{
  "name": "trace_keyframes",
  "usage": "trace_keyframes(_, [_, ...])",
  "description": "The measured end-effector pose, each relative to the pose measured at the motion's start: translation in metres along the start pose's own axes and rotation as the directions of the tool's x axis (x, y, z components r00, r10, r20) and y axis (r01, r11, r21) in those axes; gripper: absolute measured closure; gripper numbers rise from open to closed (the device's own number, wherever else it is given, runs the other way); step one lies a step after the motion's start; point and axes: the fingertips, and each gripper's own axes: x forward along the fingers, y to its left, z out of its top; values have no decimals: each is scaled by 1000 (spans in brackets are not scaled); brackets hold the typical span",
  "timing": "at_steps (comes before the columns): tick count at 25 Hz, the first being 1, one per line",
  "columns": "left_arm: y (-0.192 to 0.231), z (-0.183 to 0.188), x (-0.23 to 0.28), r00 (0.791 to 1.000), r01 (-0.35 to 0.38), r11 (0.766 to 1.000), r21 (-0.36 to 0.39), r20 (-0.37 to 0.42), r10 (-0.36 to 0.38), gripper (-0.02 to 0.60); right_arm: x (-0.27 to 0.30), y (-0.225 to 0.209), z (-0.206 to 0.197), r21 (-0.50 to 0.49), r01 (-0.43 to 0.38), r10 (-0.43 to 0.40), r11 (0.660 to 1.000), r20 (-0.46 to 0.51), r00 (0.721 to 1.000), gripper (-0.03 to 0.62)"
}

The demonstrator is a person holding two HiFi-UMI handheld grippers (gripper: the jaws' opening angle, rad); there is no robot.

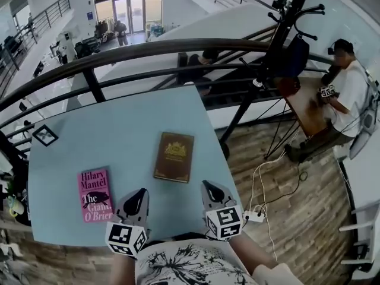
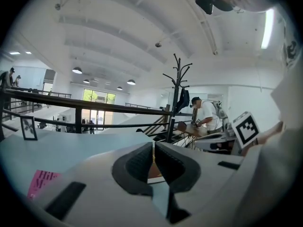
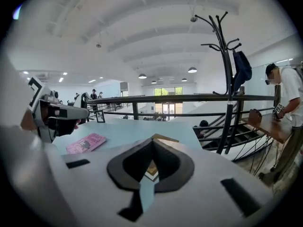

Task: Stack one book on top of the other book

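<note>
A brown book [image 1: 174,157] with a gold crest lies flat in the middle of the light blue table [image 1: 119,135]. A pink book [image 1: 95,194] lies flat near the table's front left. My left gripper [image 1: 140,192] hovers over the front edge, right of the pink book, shut and empty. My right gripper [image 1: 206,186] hovers just below and right of the brown book, also shut and empty. In the left gripper view the brown book [image 2: 152,174] peeks between the closed jaws, with the pink book [image 2: 40,182] at lower left. The right gripper view shows the brown book [image 3: 163,138] ahead and the pink book [image 3: 87,143] to its left.
A small framed picture [image 1: 45,135] stands at the table's far left corner. A dark curved railing [image 1: 148,49] runs behind the table. A coat stand [image 1: 279,46] rises at the right, with cables and a power strip [image 1: 254,216] on the wooden floor. A person [image 1: 347,94] sits at a desk far right.
</note>
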Motion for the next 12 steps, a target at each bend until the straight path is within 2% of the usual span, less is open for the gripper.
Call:
trace_keyframes(6, [6, -9, 41, 996, -85, 996, -32, -25, 84, 565, 51, -31, -15, 36, -97, 99, 995, -77, 992, 602])
trace_keyframes(12, [15, -26, 66, 987, -140, 989, -56, -84, 135, 565, 101, -50, -40, 218, -158, 199, 963, -181, 963, 596])
